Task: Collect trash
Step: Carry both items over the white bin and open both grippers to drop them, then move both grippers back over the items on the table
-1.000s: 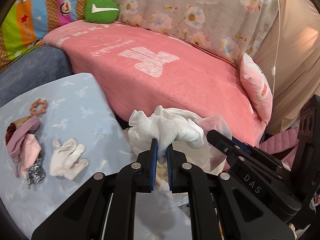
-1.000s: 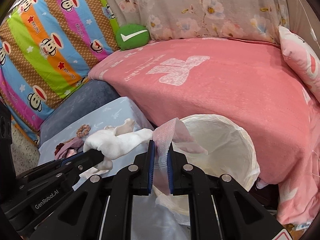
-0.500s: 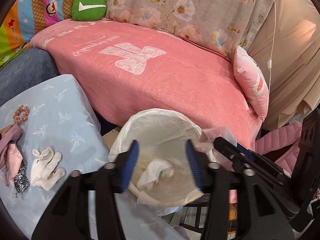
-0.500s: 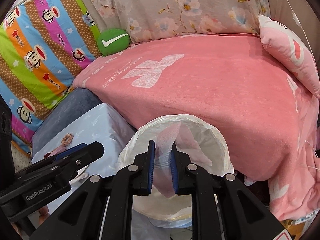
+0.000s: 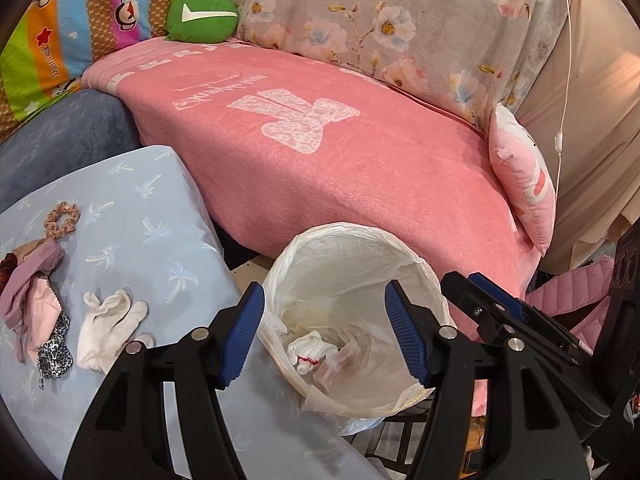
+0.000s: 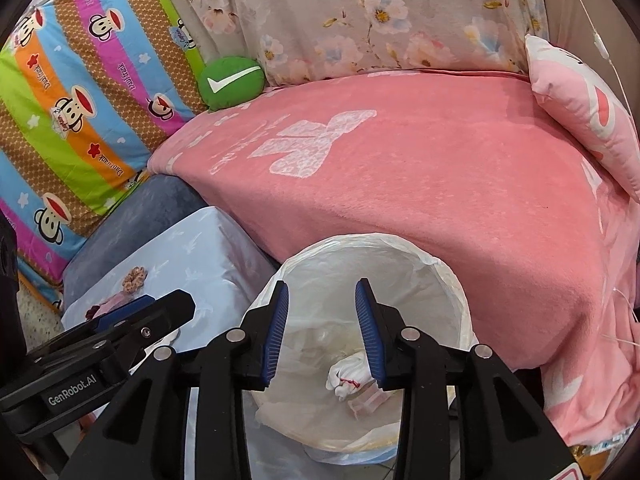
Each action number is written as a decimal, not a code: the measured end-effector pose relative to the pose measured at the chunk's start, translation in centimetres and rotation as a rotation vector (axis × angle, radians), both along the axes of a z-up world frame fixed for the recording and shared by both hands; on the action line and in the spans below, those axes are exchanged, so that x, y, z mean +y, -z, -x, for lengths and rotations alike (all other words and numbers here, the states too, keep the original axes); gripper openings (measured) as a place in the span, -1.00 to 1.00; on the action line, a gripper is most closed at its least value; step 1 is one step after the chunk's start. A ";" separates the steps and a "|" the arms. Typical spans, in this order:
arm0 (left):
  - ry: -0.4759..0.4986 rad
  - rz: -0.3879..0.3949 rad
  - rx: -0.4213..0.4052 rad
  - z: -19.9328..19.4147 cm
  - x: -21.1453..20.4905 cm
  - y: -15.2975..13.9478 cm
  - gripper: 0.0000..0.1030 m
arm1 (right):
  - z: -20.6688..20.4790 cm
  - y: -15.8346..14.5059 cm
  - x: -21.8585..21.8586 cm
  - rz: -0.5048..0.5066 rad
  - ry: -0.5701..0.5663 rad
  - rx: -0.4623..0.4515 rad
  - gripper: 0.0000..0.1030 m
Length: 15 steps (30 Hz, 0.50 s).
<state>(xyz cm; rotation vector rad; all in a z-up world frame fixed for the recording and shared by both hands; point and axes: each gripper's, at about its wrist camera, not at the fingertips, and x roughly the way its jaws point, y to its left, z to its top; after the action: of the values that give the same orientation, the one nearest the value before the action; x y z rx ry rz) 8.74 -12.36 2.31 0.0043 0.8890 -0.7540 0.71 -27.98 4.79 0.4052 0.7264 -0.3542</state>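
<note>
Trash lies at the bottom of the lined bin (image 5: 434, 280): a crumpled white glove (image 5: 310, 350) with a red mark, and just beside it, touching, a pale pink wrapper (image 5: 340, 358). In the left wrist view the pair sits lower centre, the glove bunched so that its long axis is hard to read; in the right wrist view the glove (image 6: 347, 376) runs roughly from upper right to lower left, its fingers toward the lower left, with the wrapper (image 6: 366, 402) below it. The bin's white bag (image 6: 460, 280) is folded over the rim, and the mouth faces up toward both cameras. The left gripper (image 5: 324, 336) hangs over the bin with its jaws spread wide, having just been opening, and nothing between the blue pads. The right gripper (image 6: 322, 332) hangs over the same bin, its jaws parted less widely, also having just been opening, and empty. On the light blue cloth (image 5: 132, 216) at the left of the left wrist view lie a second white glove (image 5: 108, 332), a heap of pink and leopard-print fabric (image 5: 34, 308) and a scrunchie (image 5: 62, 220), all well apart from the bin. Behind the bin a pink blanket (image 5: 320, 152) fills the middle of both views, with a green cushion (image 5: 202, 18) at upper left.
</note>
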 end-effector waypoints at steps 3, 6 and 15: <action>-0.008 0.003 0.005 -0.2 0.3 0.2 0.16 | -0.1 0.2 0.4 0.003 -0.005 0.007 -0.33; -0.018 0.006 0.010 -0.3 0.8 0.4 0.16 | -0.3 0.3 0.9 0.004 -0.014 0.014 -0.33; -0.061 0.012 0.019 -0.7 3.0 0.6 0.16 | -0.9 0.1 2.8 0.016 -0.047 0.017 -0.24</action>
<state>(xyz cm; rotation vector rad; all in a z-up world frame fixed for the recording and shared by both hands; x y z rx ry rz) 9.47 -9.33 1.68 -0.0407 0.8983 -0.7038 1.57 -25.17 4.68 0.3695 0.7483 -0.3192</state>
